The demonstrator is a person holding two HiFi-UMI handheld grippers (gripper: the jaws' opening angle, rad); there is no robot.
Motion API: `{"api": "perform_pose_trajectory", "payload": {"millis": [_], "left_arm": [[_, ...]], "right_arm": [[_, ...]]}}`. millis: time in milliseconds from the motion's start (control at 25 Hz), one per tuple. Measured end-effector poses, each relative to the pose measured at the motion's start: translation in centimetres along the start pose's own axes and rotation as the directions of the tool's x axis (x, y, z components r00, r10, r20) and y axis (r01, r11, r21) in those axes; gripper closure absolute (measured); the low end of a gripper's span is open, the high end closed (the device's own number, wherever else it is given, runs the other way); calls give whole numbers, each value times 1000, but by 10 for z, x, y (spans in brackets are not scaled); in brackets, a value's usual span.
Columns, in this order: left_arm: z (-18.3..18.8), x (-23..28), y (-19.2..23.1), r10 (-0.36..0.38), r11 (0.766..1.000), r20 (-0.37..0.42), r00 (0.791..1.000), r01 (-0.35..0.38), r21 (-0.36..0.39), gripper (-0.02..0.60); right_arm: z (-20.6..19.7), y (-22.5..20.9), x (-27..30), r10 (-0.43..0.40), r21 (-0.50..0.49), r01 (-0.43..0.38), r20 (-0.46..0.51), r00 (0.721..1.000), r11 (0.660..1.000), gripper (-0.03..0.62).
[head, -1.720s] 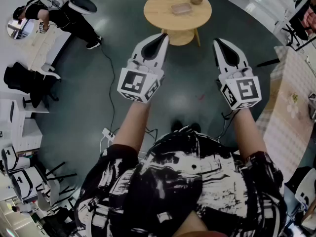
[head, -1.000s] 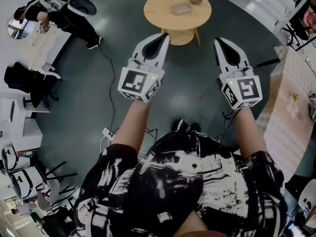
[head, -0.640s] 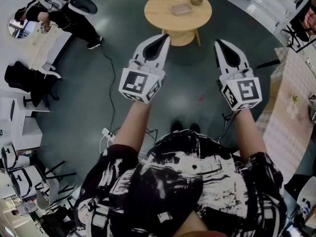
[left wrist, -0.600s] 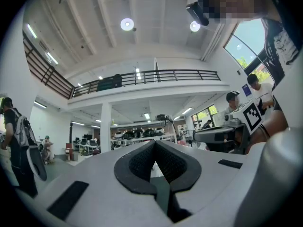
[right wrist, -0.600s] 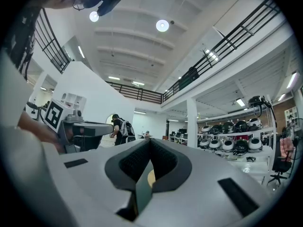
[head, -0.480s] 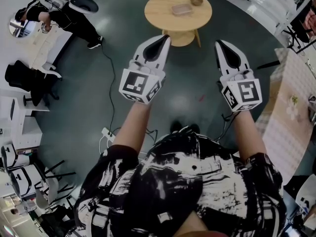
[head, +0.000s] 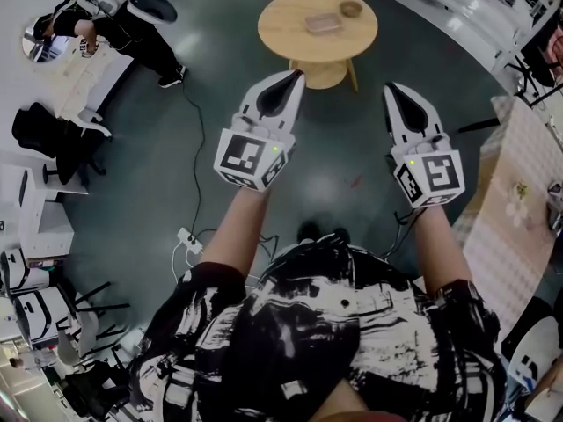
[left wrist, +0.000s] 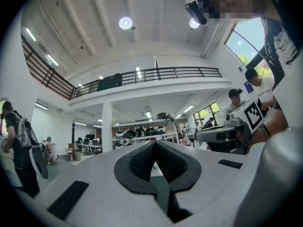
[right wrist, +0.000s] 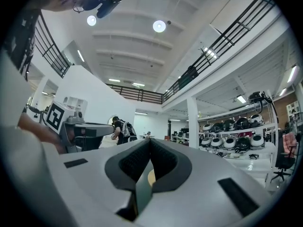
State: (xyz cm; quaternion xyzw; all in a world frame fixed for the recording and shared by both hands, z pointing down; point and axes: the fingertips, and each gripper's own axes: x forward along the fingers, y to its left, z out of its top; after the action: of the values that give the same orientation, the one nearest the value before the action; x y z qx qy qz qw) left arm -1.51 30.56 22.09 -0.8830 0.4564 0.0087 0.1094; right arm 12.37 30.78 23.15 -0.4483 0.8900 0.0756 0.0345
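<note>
Both grippers are held side by side in the air over the dark floor, pointing at a round wooden table. My left gripper is shut, its black pads pressed together with nothing between them. My right gripper is shut and empty too. On the table lie a clear rectangular container and a small bowl. Both gripper tips stop short of the table's near edge. The gripper views look up at a hall ceiling and a balcony rail.
A person with a backpack stands at the upper left. A black chair and white desks line the left side. A power strip and cable lie on the floor. A cloth-covered table runs along the right.
Both grippers stay shut and raised, almost unmoved. The head view has drifted a little, and the backpack person has slid left in the left gripper view.
</note>
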Motion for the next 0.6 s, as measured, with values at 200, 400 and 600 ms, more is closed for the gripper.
{"api": "perform_pose_trajectory", "payload": {"millis": [200, 400, 600], "left_arm": [[5, 7, -9, 18, 1000, -9, 1000, -18, 2, 581], [-7, 25, -9, 16, 1000, -33, 999, -16, -1, 581], [-14, 37, 7, 20, 1000, -26, 999, -20, -5, 582]], "right_arm": [[5, -11, -10, 17, -7, -17, -4, 1000, 1000, 592], [-9, -36, -6, 12, 8, -12, -23, 1000, 1000, 592], [-14, -51, 1, -16, 2, 16, -29, 999, 1000, 592]]}}
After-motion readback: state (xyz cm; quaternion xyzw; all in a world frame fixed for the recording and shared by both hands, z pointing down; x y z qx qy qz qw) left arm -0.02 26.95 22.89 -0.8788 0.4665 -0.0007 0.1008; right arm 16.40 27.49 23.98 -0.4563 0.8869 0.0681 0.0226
